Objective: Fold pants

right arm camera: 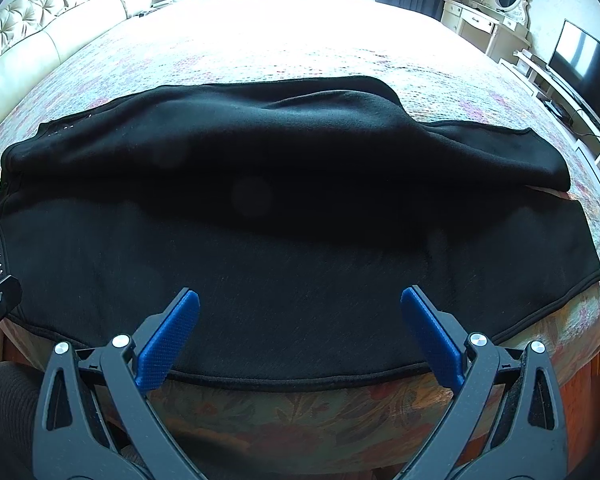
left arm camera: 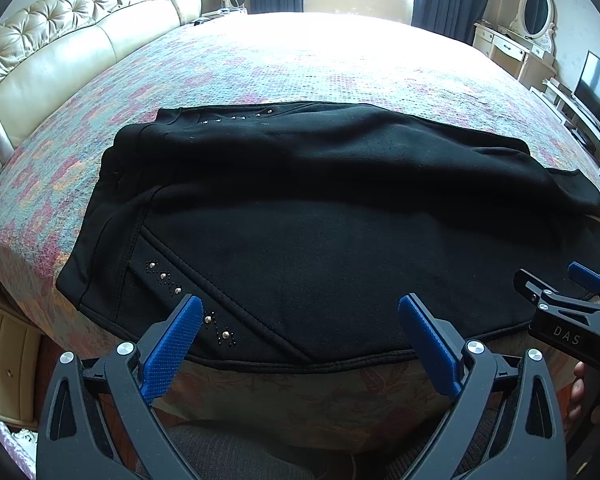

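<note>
- Black pants (left arm camera: 300, 216) lie sideways across the near edge of the bed (left arm camera: 300, 64), waistband with its studs to the left, leg ends off to the right.
- 1 leg looks laid over the other already, with a soft ridge of bunched cloth running along the far side.
- Left gripper (left arm camera: 300, 332) hovers at the near hem by the stud trim (left arm camera: 188, 300), blue fingers wide apart, nothing between them.
- Right gripper (right arm camera: 300, 328) waits further along the same hem, fingers just as wide apart, also empty.
- In the left view the right gripper shows at the right edge with a hand (left arm camera: 588, 396) on its handle.
- My read: the next fold is not yet started, and both tools are lining up to pinch.
- Risk 1: the near hem (right arm camera: 300, 380) overhangs the mattress edge, so a shallow pinch may catch only the top layer and peel the legs apart.
- Risk 2: that far ridge could get trapped in the fold, leaving a lumpy stack.
- Risk 3: uneven lifting between the 2 grippers would skew the fold.
</note>
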`<state>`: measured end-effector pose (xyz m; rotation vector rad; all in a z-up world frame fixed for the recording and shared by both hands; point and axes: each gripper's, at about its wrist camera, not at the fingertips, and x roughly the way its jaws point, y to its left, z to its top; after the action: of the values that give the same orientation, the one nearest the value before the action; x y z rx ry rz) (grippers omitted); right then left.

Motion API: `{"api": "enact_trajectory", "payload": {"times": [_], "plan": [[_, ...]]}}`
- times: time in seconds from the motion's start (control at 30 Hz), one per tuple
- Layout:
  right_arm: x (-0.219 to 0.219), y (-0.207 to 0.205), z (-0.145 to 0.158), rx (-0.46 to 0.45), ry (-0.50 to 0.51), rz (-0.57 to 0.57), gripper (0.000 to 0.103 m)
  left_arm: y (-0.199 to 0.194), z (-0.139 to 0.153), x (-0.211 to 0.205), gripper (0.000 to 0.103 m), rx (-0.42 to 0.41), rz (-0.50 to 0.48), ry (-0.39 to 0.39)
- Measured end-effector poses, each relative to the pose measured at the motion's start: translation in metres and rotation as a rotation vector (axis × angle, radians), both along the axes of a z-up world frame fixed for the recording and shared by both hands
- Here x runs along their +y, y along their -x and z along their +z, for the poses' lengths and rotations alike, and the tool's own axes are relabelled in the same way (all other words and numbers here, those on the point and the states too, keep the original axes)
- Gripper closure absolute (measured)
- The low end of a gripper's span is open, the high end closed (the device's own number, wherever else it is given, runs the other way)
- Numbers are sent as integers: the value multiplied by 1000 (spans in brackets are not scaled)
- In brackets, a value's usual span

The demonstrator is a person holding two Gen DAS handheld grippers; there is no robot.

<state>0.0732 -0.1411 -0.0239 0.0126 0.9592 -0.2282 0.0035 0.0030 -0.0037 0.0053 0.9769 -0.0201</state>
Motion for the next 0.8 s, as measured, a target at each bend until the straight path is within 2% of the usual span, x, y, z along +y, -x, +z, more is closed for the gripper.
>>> {"api": "enact_trajectory", "payload": {"times": [0.53, 0.67, 0.8], "plan": [[2, -1, -2, 10, -11, 9, 2, -1, 0, 0, 6, 0, -3, -9], [-1, -1, 1, 9, -24, 16, 2, -2, 2, 0, 6, 10, -38, -8], [-3, -5, 5, 26, -70, 43, 2, -3, 11, 3, 6, 32, -113, 43]]}}
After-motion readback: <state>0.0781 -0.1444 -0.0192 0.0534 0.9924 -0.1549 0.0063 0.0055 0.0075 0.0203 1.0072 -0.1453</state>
